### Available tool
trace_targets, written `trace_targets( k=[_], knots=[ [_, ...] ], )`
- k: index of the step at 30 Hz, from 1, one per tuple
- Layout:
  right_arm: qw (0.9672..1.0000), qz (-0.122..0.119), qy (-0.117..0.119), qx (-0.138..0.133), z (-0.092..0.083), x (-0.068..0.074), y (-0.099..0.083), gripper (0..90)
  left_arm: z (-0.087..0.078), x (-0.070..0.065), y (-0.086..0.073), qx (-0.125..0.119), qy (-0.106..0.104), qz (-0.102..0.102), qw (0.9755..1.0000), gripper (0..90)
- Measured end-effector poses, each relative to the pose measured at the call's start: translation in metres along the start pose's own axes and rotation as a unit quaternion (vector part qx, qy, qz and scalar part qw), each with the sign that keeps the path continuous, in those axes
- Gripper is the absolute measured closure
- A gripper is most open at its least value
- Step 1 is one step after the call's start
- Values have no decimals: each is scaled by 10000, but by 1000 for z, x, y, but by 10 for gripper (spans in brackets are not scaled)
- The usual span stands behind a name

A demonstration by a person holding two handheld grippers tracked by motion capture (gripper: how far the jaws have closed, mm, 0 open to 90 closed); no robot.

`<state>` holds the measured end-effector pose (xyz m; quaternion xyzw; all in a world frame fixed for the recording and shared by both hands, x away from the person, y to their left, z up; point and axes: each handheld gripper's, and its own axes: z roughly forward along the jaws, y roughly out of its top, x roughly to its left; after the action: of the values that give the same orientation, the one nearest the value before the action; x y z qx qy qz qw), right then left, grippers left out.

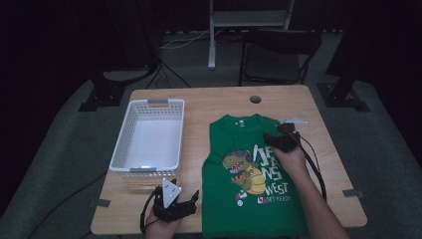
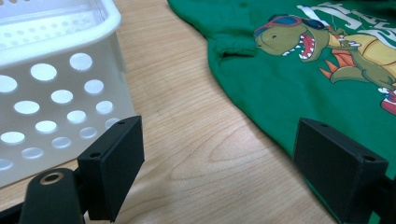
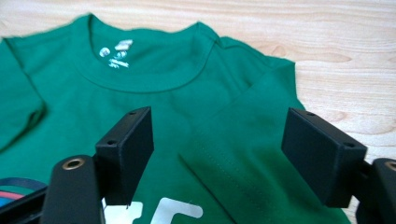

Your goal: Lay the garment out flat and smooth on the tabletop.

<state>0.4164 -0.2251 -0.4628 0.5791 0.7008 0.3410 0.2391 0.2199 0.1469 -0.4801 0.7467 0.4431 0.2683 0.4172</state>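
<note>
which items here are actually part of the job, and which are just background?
In play:
- green T-shirt, flat on the table
- right gripper, jaws apart over the shirt's shoulder area, nothing clamped
- left gripper, open above bare wood
- white perforated basket, beside the shirt, possibly where it goes

Background:
- folding chair
- floor cables

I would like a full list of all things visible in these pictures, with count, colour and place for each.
T-shirt: one, green with a dinosaur print, lying flat on the right half of the table.
Basket: one, white with round holes, on the left half of the table, beside the T-shirt.
Table: one, light wood, centre.
Chair: one, dark, behind the table.
Left gripper: one, black, open, over bare wood between basket and T-shirt.
Right gripper: one, black, open, above the T-shirt's shoulder near the collar.
</note>
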Motion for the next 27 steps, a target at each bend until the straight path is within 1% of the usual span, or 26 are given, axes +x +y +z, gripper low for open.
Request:
trace_targets(
  k=[2, 5, 9, 11, 12, 14, 16, 17, 23, 24, 27],
  knots=[
    [10000, -20, 7, 49, 4, 1, -1, 259, 1, 0, -1, 17, 6, -5, 10000, 177],
    [10000, -41, -50, 58, 8, 2, -2, 278, 2, 1, -1, 20, 6, -27, 10000, 177],
    [9996, -170, -163, 136, 13, 5, -4, 313, 2, 2, -2, 32, -3, -32, 10000, 177],
    [9994, -225, -226, 157, 15, 6, -5, 353, 2, 1, -2, 39, -4, -34, 10000, 177],
    [9992, -245, -275, 168, 16, 7, -5, 404, 2, 2, -2, 39, -6, -41, 10000, 177],
    [9992, -225, -240, 228, 18, 6, -6, 439, 3, 2, -2, 32, -13, -66, 10000, 177],
    [9986, -359, -272, 288, 20, 8, -7, 469, 3, 3, -2, 44, -24, -74, 10000, 177],
    [9984, -396, -280, 296, 20, 8, -7, 500, 3, 3, -2, 50, -34, -83, 9999, 177],
    [9985, -303, -312, 328, 18, 7, -7, 675, 3, 3, -2, 51, -44, -97, 9999, 177],
    [9987, -276, -269, 336, 18, 6, -6, 705, 3, 3, -2, 52, -42, -99, 9999, 177],
    [9982, -343, -373, 326, 16, 5, -7, 829, 3, 3, -2, 49, -40, -94, 9999, 177]
  ],
)
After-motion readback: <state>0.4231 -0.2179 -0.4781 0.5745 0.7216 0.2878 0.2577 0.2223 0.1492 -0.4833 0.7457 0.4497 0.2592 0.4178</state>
